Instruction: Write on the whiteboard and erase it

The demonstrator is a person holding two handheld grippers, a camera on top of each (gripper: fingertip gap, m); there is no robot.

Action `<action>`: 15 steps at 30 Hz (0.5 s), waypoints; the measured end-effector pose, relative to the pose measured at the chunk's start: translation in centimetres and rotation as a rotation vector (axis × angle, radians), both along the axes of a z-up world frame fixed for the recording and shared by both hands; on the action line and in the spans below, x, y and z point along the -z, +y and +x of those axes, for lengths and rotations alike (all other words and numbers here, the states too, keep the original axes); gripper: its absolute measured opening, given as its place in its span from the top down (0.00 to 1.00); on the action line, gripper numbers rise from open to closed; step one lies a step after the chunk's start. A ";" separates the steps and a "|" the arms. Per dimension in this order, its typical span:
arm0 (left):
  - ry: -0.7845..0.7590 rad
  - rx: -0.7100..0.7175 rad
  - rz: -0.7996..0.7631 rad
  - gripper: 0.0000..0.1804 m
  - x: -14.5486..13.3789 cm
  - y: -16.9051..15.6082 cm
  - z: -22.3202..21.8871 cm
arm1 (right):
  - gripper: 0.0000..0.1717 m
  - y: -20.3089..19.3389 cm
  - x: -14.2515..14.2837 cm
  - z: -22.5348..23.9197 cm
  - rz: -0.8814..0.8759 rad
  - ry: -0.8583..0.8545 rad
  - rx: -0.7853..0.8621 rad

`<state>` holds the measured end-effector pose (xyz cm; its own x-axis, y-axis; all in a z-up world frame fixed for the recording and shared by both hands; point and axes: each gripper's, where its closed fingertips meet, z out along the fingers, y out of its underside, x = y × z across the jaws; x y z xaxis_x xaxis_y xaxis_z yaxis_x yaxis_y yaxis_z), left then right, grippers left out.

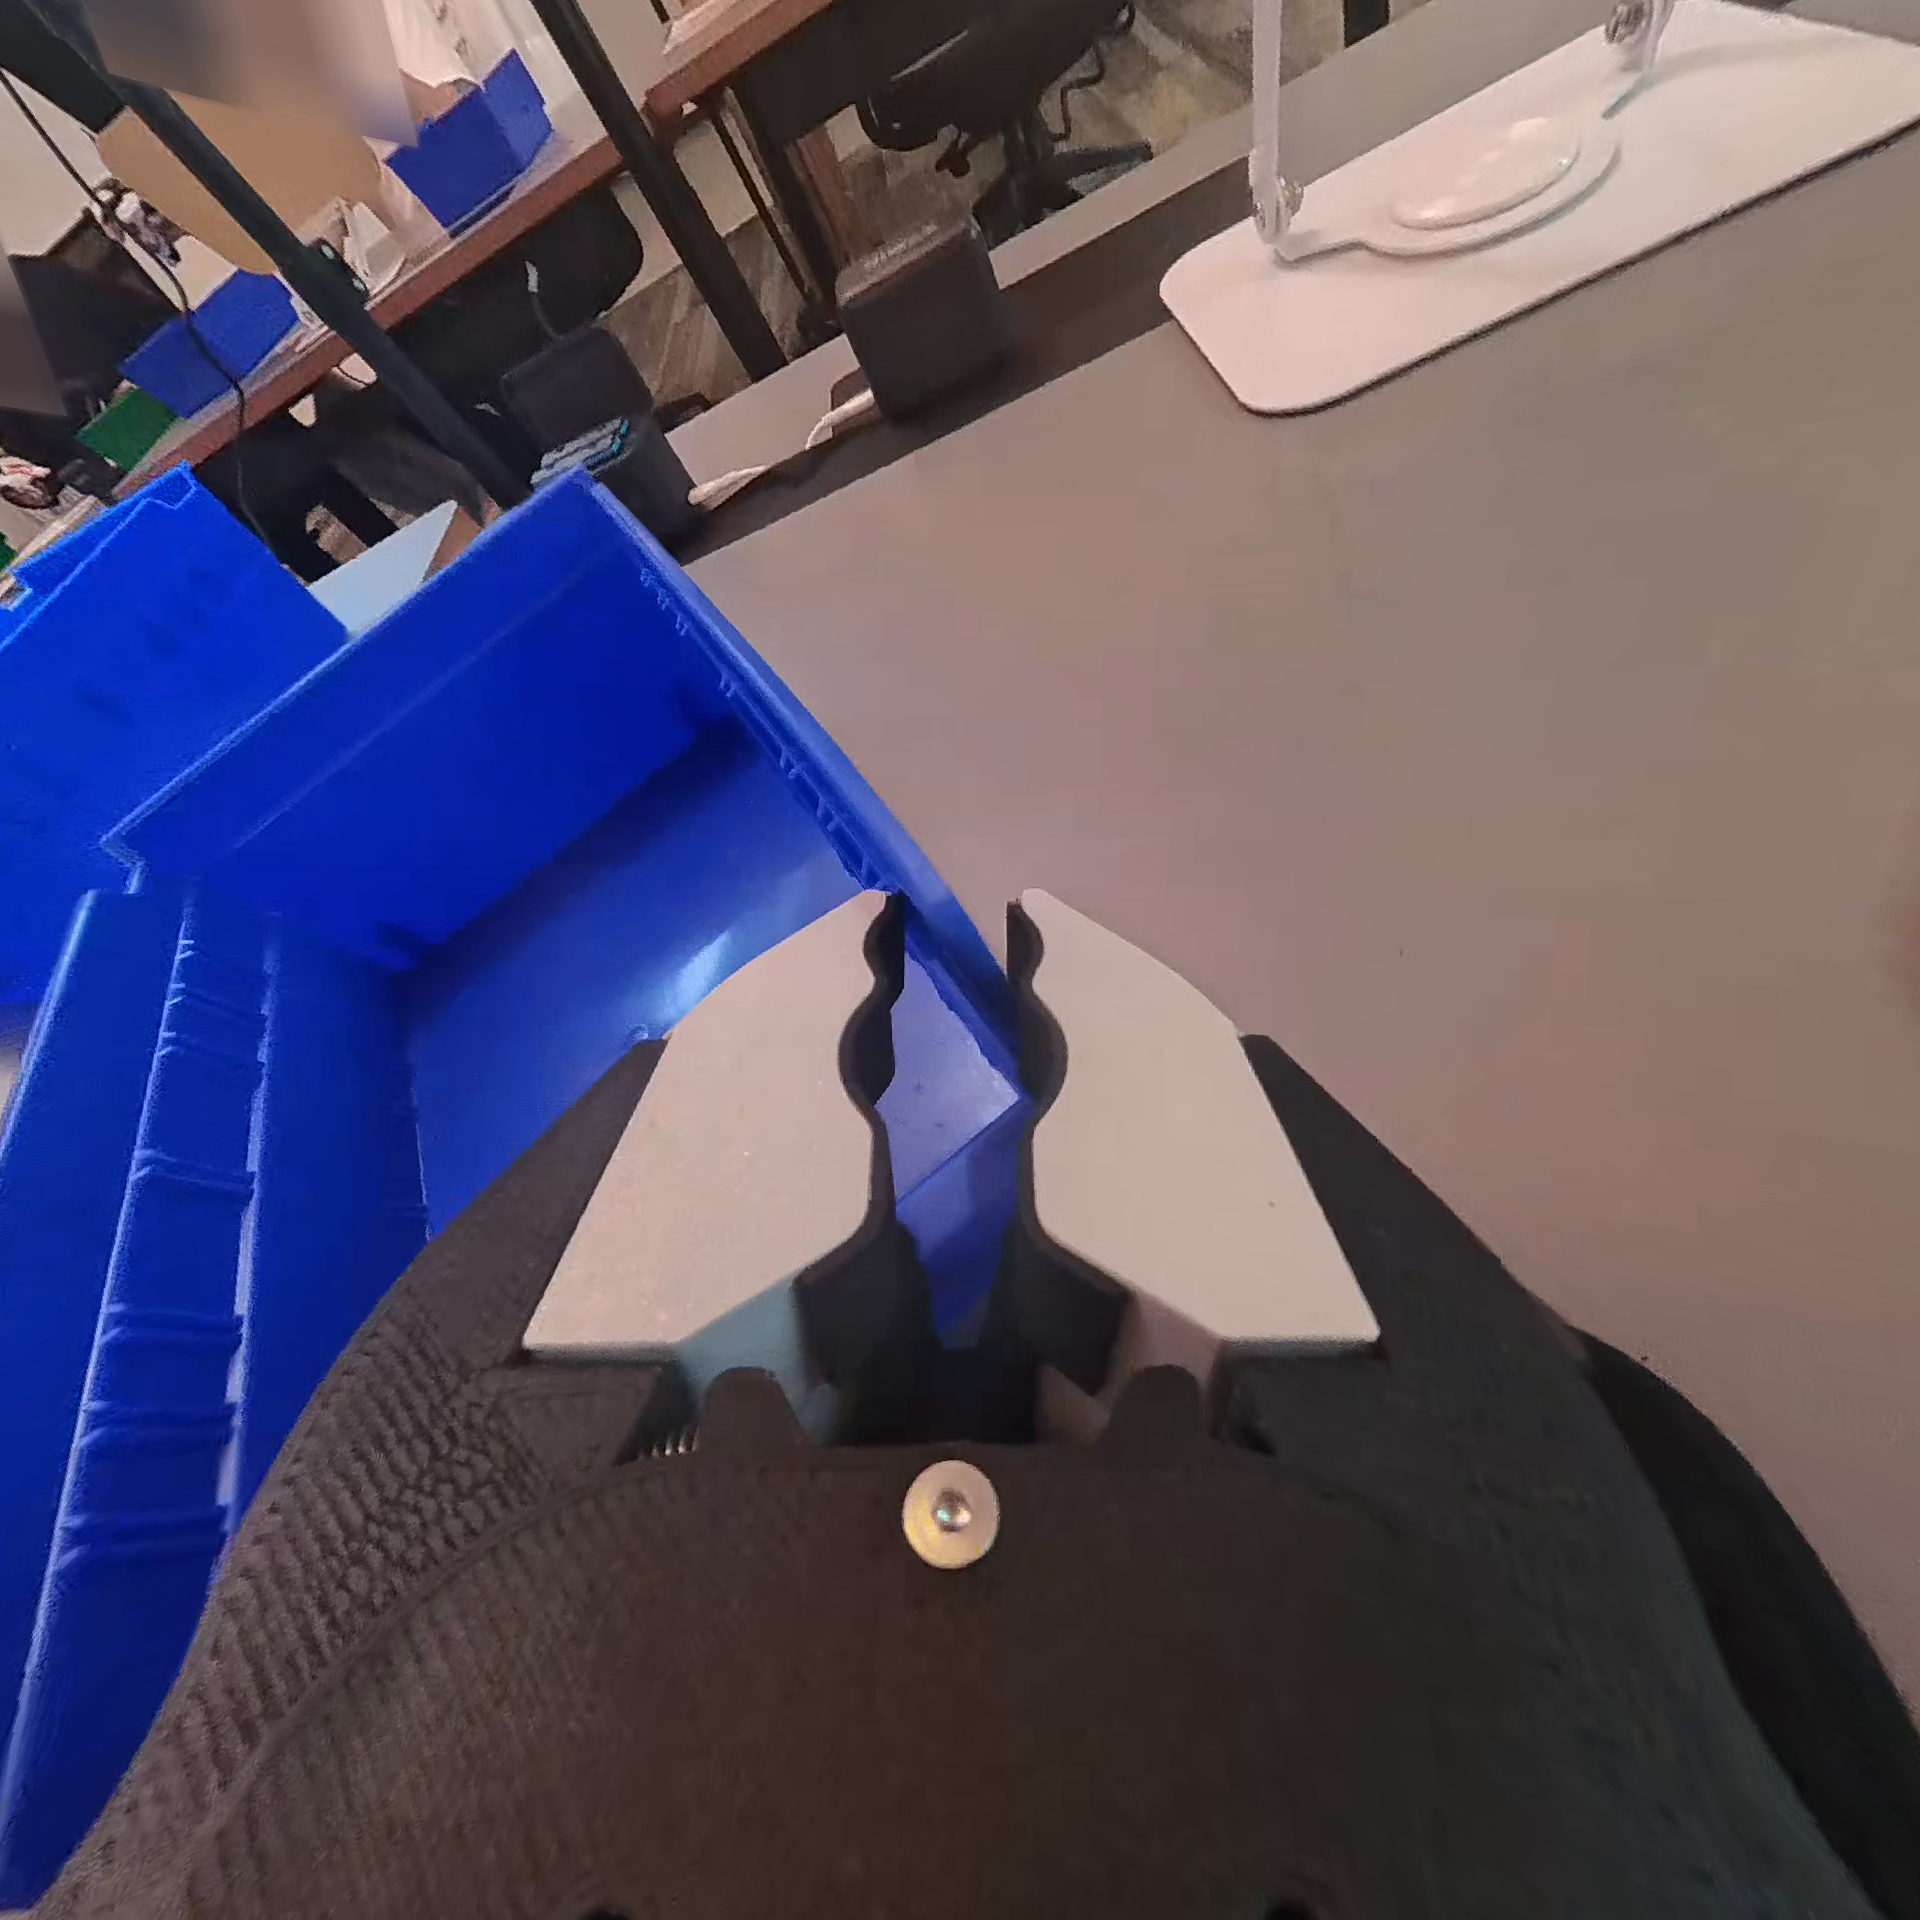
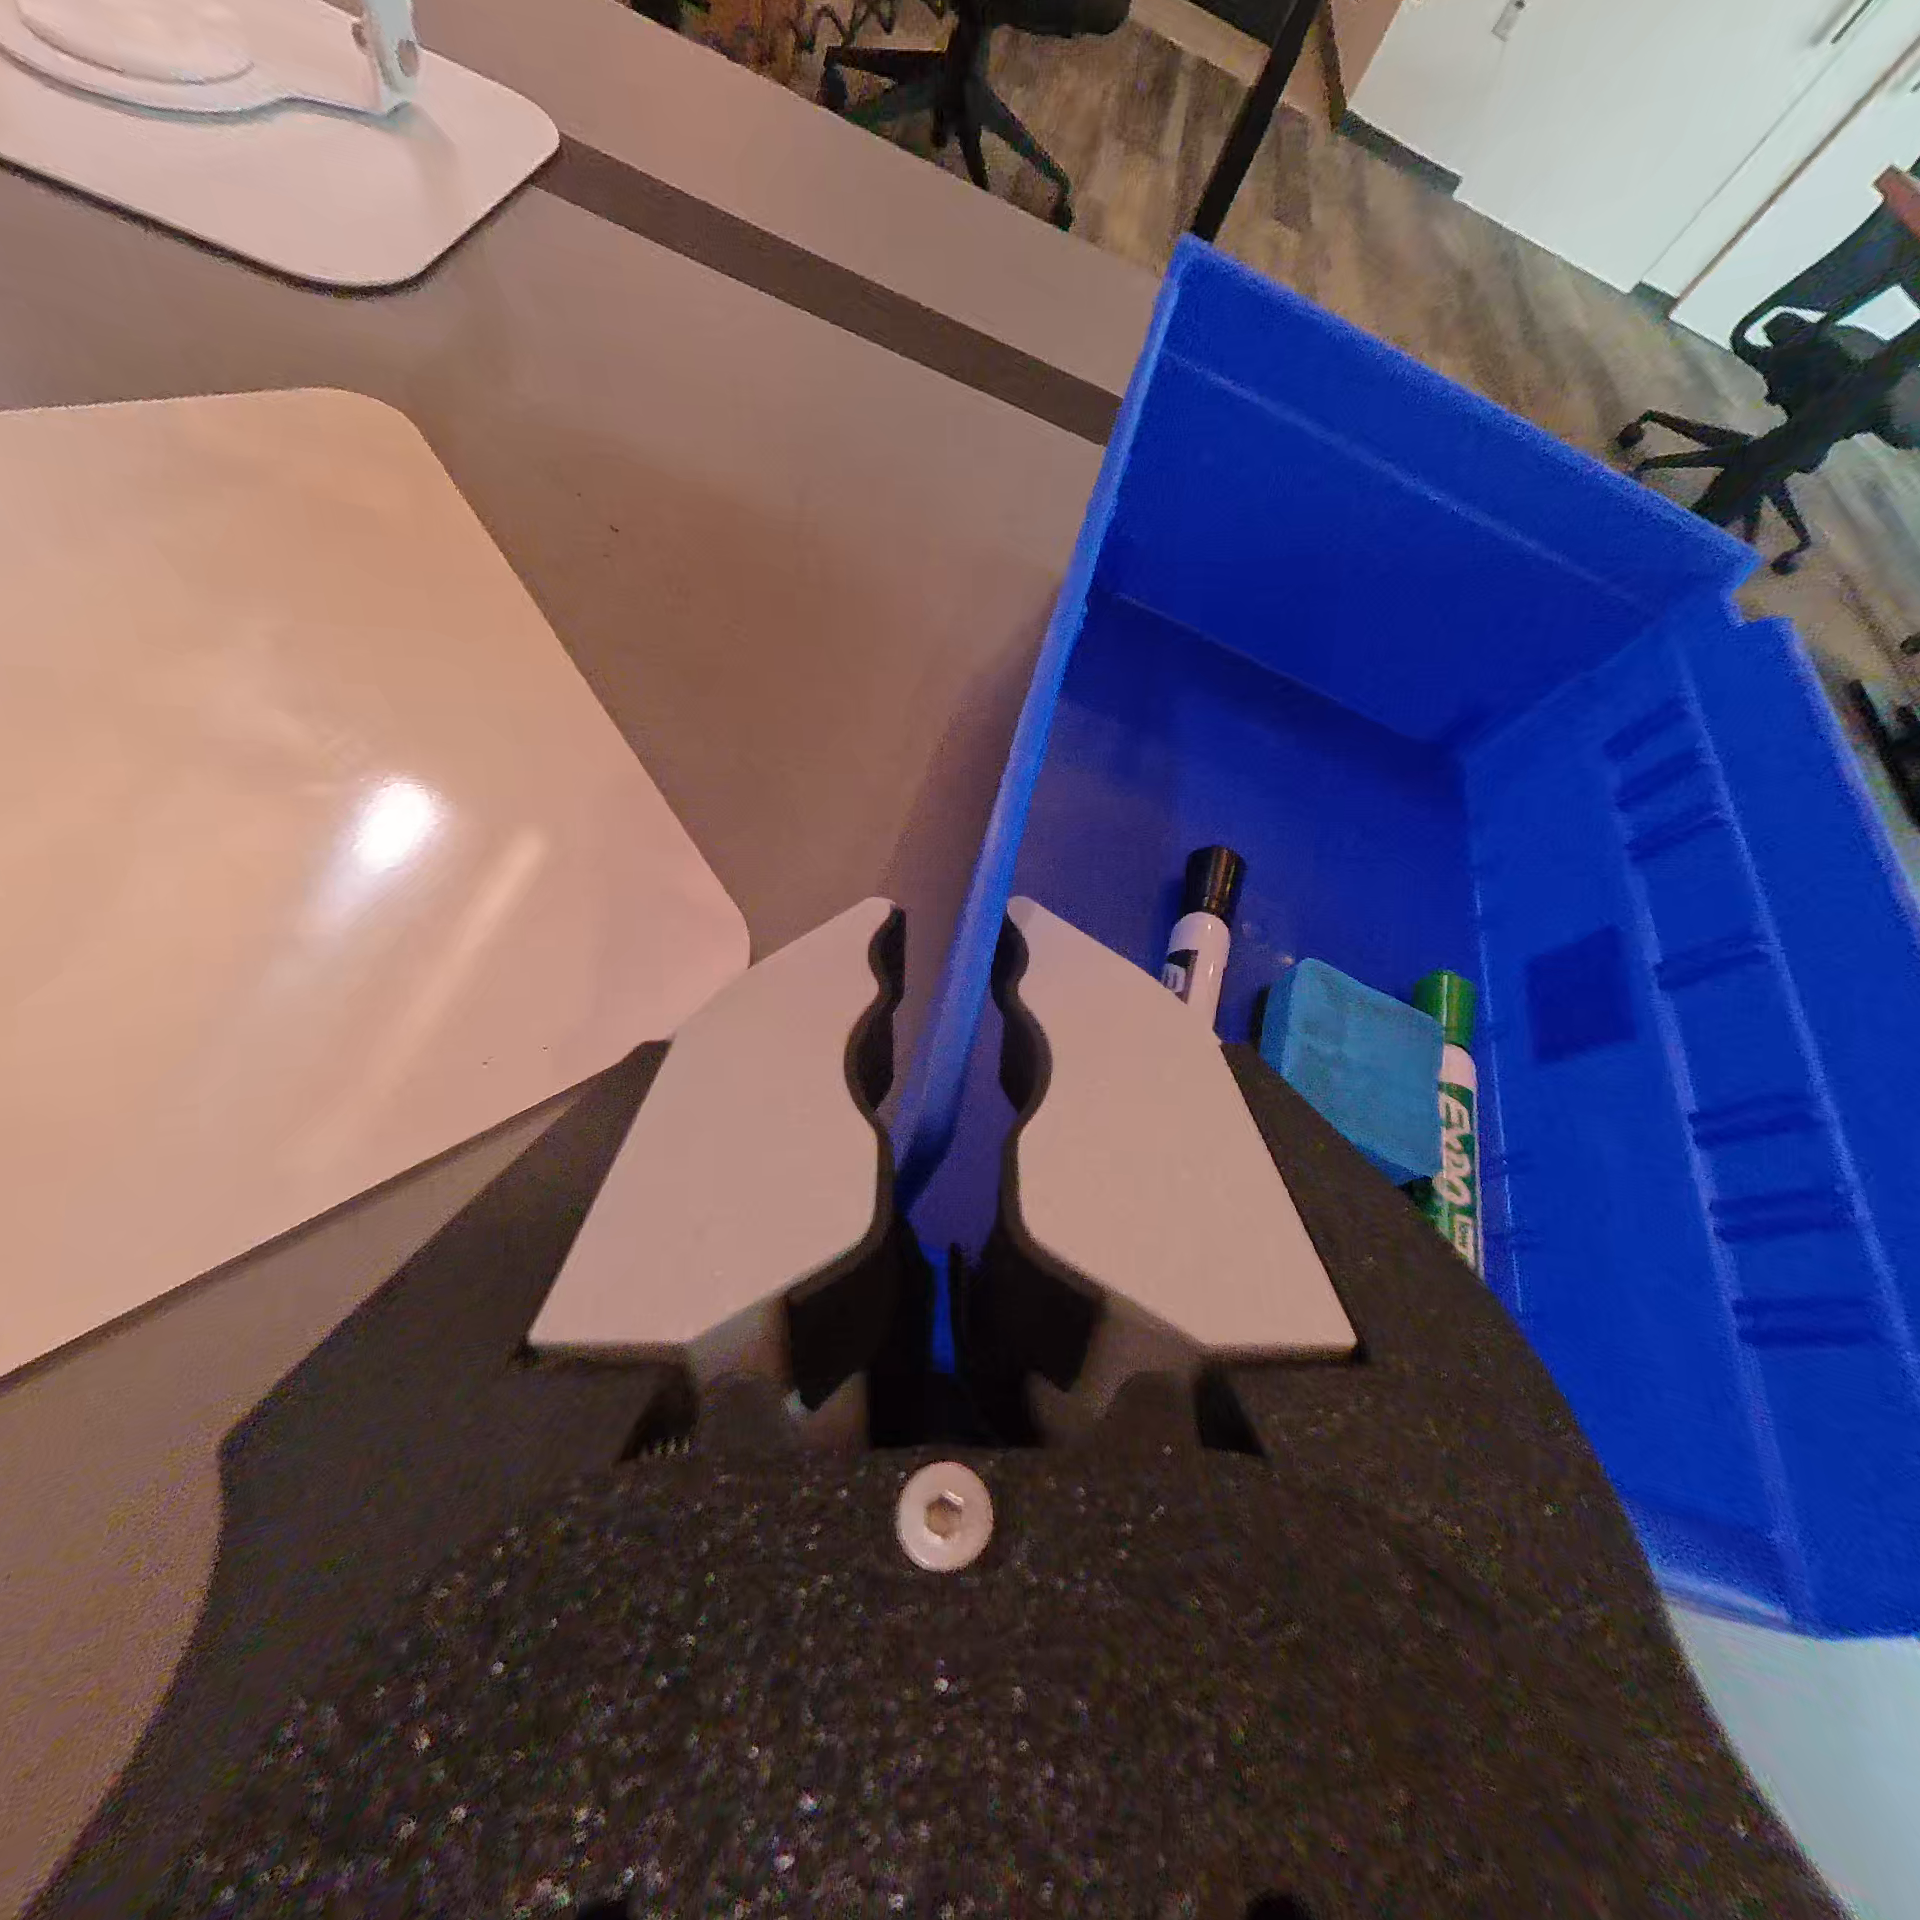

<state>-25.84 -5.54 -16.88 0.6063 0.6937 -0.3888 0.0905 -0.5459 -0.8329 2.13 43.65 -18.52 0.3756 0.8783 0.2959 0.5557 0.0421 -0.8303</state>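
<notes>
Left claw [image 1: 956, 914] clamped on blue bin wall [image 1: 966, 966]. Whiteboard [image 2: 291, 790] flat on surface [image 2: 727, 499], left of right claw [image 2: 951, 920], clamped on second bin's wall [image 2: 956, 997] (black marker [image 2: 1200, 935], eraser [image 2: 1351, 1060], green marker [image 2: 1455, 1101] inside).

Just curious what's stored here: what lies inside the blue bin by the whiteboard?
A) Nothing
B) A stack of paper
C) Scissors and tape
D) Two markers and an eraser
D: the bin holds a black-capped marker, a green marker and a teal eraser.
</notes>
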 end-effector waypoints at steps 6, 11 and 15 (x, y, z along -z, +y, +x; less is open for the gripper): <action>0.018 0.049 0.046 0.92 -2.0 1.5 0.2 | 0.97 -0.9 -1.8 -0.9 -0.022 0.031 -0.036; 0.041 0.083 0.063 0.95 -2.7 3.1 0.8 | 0.97 -3.1 -2.7 -2.3 -0.047 0.076 -0.056; 0.032 0.127 0.067 0.95 -2.7 4.8 1.6 | 0.97 -5.1 -2.8 -3.2 -0.043 0.066 -0.078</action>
<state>-24.23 -0.70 -14.22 0.6791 0.6372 -0.3644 -0.0028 -0.4942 -0.8694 -1.08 38.58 -15.74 0.3231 0.9169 0.2342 0.4960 0.0466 -0.8671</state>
